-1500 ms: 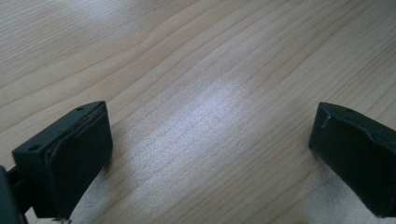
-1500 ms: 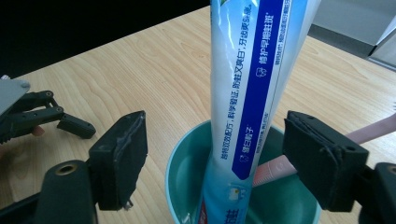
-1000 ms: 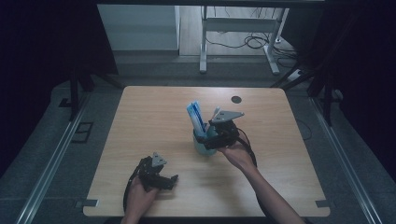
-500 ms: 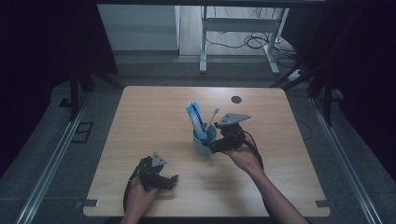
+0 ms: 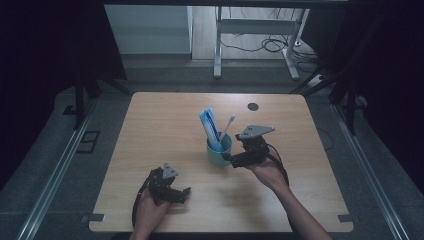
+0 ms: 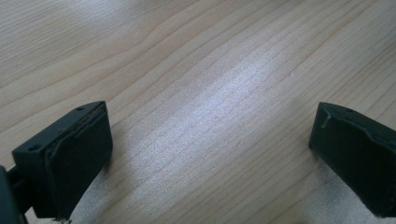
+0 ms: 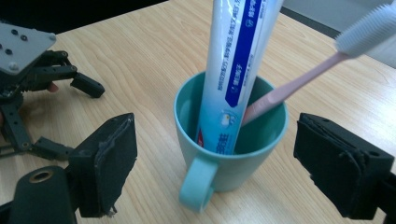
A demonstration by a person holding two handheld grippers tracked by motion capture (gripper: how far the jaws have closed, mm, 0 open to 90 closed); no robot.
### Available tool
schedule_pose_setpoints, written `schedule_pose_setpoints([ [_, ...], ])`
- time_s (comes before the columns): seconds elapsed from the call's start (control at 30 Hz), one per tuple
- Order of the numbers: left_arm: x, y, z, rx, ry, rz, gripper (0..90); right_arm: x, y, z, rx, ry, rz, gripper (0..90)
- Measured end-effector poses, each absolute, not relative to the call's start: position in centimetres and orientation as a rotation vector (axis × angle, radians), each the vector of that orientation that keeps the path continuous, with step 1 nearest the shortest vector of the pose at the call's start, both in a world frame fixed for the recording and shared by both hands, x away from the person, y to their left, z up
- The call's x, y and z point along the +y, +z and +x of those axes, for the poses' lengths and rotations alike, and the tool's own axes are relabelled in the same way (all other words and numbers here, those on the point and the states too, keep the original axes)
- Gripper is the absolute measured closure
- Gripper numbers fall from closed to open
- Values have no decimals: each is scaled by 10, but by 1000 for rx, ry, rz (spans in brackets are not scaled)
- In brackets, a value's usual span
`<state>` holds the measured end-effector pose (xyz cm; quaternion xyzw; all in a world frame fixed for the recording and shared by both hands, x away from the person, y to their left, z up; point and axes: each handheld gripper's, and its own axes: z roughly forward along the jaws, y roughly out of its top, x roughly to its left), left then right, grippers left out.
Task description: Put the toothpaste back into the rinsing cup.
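A: Where does the teal mug [image 7: 229, 148] stand relative to the right gripper [image 7: 212, 163]?

B: Straight ahead of it and close. In the right gripper view the two black jaws stand wide apart, one to each side of the mug, touching nothing. The handle [image 7: 198, 189] points back at the gripper, almost midway between the jaws.

A: And what is in the mug?

B: A toothpaste tube [image 7: 236, 70], upright and leaning slightly, and a pink toothbrush [image 7: 299, 81] slanting off toward the gripper's right, its white head well above the rim. From the high view the mug [image 5: 219, 150] sits just beyond the right gripper [image 5: 235, 161], near the middle of the counter [image 5: 165, 125].

A: So how should the step be done well?

B: If the mug is to be gripped, the jaws look barely wider than its body, so the gripper ought to go in square and low, pads on the wall beneath the rim, clear of the slanting brush. Taking the handle instead would need less opening but may let the mug swing. A slow close matters: a nudge could tip the tall tube.

A: The left gripper [image 5: 172, 192]?

B: It rests low on the counter well to the near side, jaws apart over bare wood [image 6: 210, 107], holding nothing.
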<state>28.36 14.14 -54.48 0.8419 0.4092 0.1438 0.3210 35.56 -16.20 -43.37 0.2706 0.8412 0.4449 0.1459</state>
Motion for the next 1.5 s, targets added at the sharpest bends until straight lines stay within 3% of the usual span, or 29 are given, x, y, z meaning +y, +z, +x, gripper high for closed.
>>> schedule_pose_setpoints([
  [1.5,141,-545,283,1083,376,2201,0,-250,-468,322,2351,1146,934,33],
])
